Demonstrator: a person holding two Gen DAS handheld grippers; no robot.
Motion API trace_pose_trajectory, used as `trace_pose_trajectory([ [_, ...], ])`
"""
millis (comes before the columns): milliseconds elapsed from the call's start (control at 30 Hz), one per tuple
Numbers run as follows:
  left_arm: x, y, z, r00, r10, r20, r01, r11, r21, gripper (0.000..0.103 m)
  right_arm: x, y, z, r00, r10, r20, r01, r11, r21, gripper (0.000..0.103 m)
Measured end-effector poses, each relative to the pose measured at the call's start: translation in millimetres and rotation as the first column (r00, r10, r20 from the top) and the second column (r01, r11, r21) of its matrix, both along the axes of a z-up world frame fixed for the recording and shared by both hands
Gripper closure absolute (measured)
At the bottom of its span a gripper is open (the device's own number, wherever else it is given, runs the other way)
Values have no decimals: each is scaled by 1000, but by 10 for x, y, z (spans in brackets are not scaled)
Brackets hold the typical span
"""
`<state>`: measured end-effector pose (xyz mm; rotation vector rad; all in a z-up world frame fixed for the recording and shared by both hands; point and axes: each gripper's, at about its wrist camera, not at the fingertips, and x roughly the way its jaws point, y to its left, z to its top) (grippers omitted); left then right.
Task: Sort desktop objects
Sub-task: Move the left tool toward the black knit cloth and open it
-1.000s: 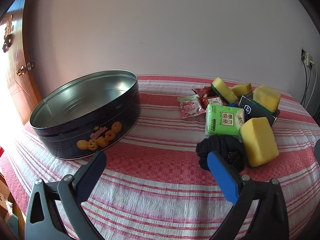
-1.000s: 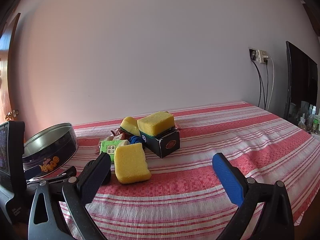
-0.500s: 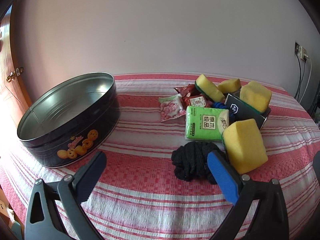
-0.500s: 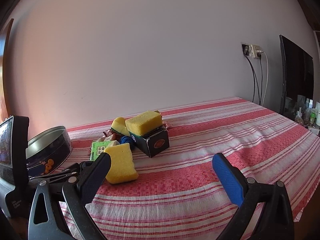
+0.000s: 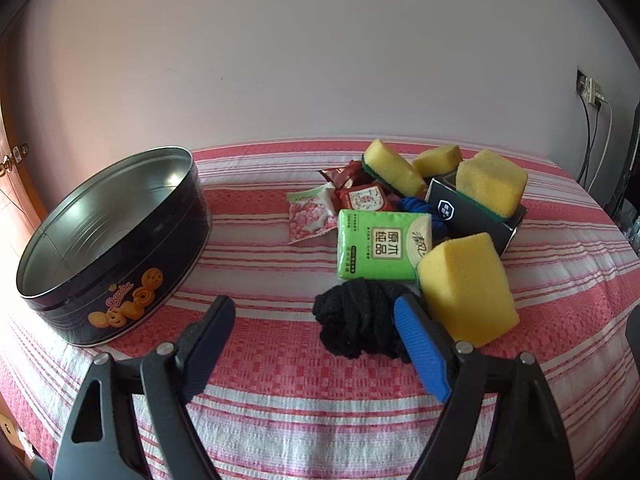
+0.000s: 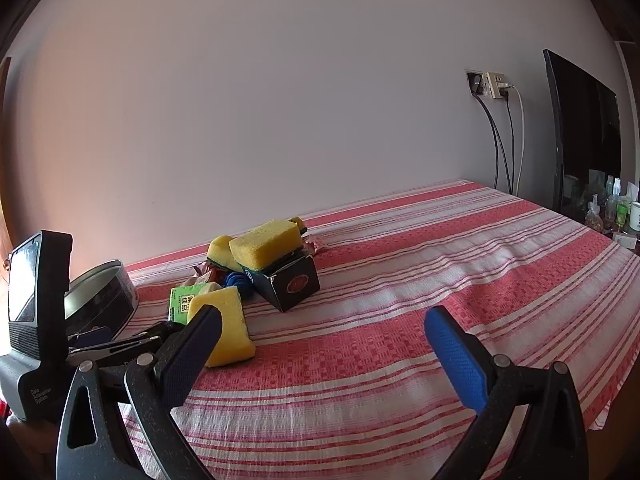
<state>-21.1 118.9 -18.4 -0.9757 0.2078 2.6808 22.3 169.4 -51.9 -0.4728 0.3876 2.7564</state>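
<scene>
Striped tablecloth (image 5: 280, 400) carries tin (image 5: 116, 236), black rope (image 5: 356, 320), sponge (image 5: 466, 284)

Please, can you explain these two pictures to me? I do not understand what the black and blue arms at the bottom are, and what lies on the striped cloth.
They are hand-held grippers; each carries a camera looking along its two fingers. One picture is from the left gripper, whose jaws are closing with nothing gripped yet, beside a black rope bundle. The other is from the right gripper, open and empty. On the striped cloth lie a cookie tin, yellow sponges, a green tissue pack, snack packets and a dark box.
</scene>
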Motion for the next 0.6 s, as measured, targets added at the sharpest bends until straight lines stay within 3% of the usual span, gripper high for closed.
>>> trace_pose_trajectory([
  [133, -36, -35, 5, 999, -37, 19, 36, 998, 54, 38, -3, -2, 3, 1000, 3, 4, -3, 1000, 1, 0],
  [300, -61, -23, 12, 998, -51, 19, 50, 997, 63, 44, -19, -50, 26, 1000, 8, 7, -8, 1000, 11, 0],
  [367, -74, -71, 25, 995, -93, 34, 89, 989, 116, 72, -22, -73, 39, 1000, 8, 7, -8, 1000, 18, 0],
  [400, -92, -107, 27, 993, -107, 50, 100, 985, 139, 74, -28, -86, 45, 1000, 6, 9, -6, 1000, 22, 0],
  [500, -126, -236, 25, 991, -116, 62, 105, 981, 164, 71, -35, -113, 62, 1000, 2, 16, -3, 999, 34, 0],
  [567, -133, -293, 20, 993, -103, 65, 92, 985, 148, 53, -44, -132, 64, 1000, 10, 20, -10, 999, 38, 0],
  [600, -132, -316, 17, 994, -92, 62, 83, 987, 140, 50, -58, -149, 60, 1000, 13, 24, -14, 999, 40, 0],
])
